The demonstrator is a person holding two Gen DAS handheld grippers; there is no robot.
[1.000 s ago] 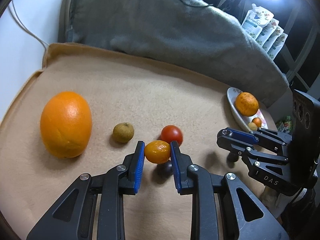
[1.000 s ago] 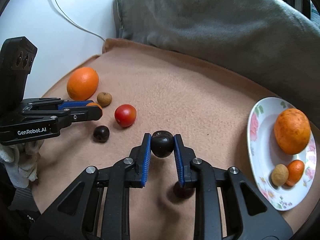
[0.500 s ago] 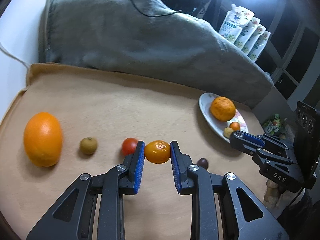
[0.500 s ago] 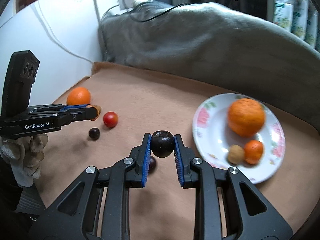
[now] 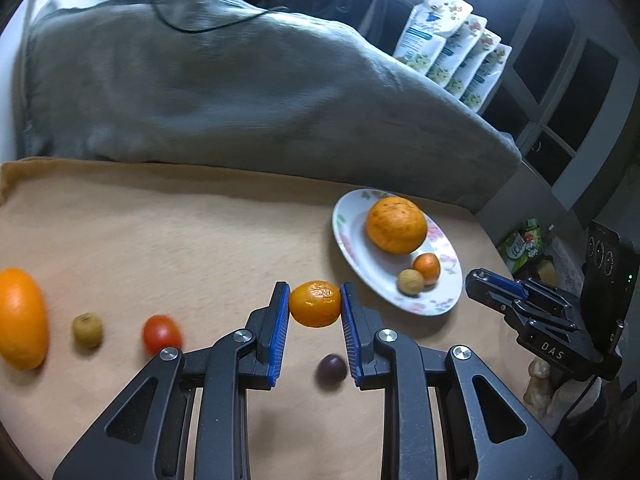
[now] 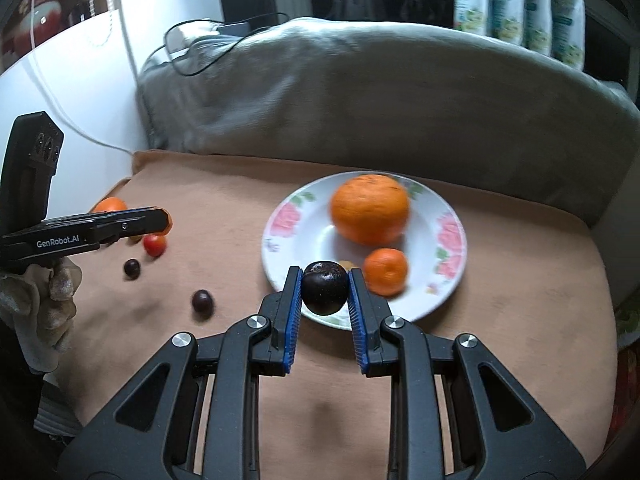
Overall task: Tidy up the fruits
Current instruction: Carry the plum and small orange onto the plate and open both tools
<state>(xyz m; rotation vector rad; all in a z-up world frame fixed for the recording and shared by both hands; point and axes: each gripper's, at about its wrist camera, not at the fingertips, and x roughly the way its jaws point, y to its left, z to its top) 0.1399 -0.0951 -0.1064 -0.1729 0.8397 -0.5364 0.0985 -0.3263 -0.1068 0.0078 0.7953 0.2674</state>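
The right gripper [image 6: 324, 290] is clamped on a dark plum [image 6: 324, 288], carried just above the near rim of the flowered plate [image 6: 280, 240] — so, by my reading, the drop lies straight ahead of the fingers, into the bare near-left part of the dish. The left gripper [image 5: 315, 304] grips a small mandarin [image 5: 315, 303] off the tan blanket [image 5: 200, 240]; the plate sits ahead and to its right, so the right hand is the nearer. On the plate a large orange [image 6: 370, 208] and a small orange [image 6: 386, 271] rest; a tan fruit [image 5: 411, 281] is almost wholly hidden behind the plum in the right view. The fruit near the blanket's left edge is motion-blurred.
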